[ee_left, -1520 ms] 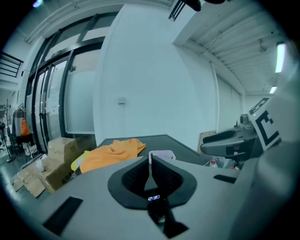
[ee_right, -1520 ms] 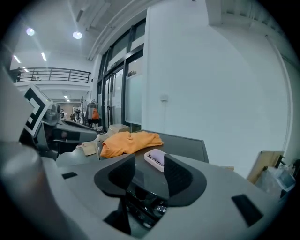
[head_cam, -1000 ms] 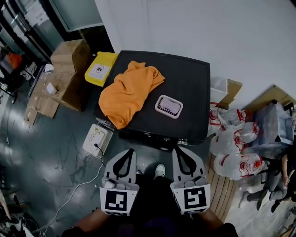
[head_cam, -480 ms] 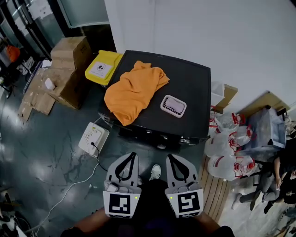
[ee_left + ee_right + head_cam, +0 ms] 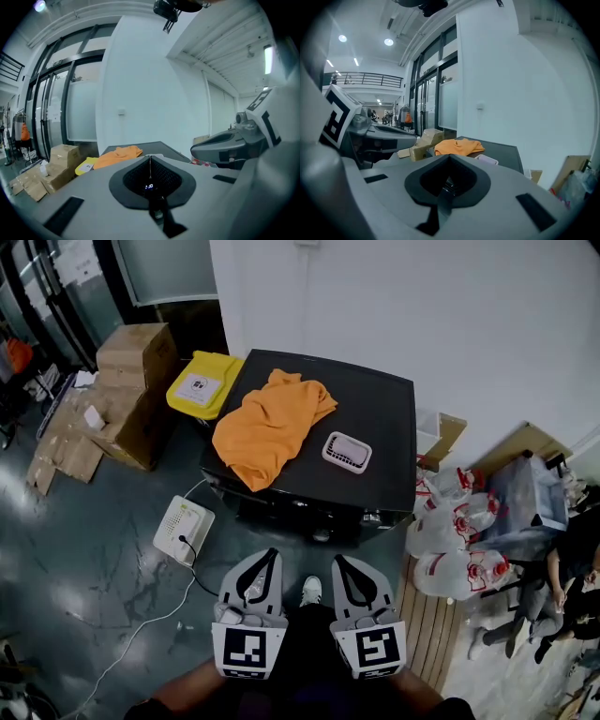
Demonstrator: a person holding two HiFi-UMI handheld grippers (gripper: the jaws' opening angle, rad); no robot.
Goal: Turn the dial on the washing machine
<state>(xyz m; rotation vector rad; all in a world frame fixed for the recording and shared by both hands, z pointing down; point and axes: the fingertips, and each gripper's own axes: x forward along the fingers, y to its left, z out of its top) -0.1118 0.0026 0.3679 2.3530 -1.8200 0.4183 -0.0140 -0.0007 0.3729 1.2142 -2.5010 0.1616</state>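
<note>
Washing machine (image 5: 380, 418) top | orange cloth (image 5: 267, 427) | pink basket (image 5: 347, 452), contents unclear

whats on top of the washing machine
On the black top of the washing machine lie a crumpled orange cloth at the left and a small pinkish basket to its right, apart from it. Anything under the cloth is covered.
</note>
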